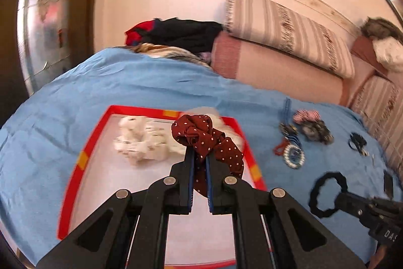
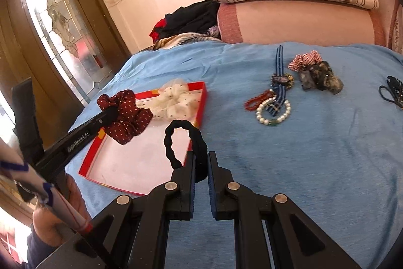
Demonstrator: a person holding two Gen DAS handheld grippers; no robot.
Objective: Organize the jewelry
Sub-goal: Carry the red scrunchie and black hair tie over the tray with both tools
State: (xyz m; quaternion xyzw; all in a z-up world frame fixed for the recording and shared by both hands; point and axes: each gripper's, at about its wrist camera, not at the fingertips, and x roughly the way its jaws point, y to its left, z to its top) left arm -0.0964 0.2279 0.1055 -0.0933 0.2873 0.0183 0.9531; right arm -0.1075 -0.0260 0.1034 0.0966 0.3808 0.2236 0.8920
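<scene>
Left gripper clamps dotted scrunchie; right gripper apparently pinches black hairband.

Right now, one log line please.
left fingers: maroon scrunchie held | right fingers: black hair tie held | red box: white scrunchie inside

Tray left on bed; scrunchie in it; bracelets to right.

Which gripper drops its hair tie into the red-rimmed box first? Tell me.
Left. The left gripper already holds its maroon polka-dot scrunchie over the red-rimmed box; the right gripper's black hair tie hangs at the box's edge.
</scene>
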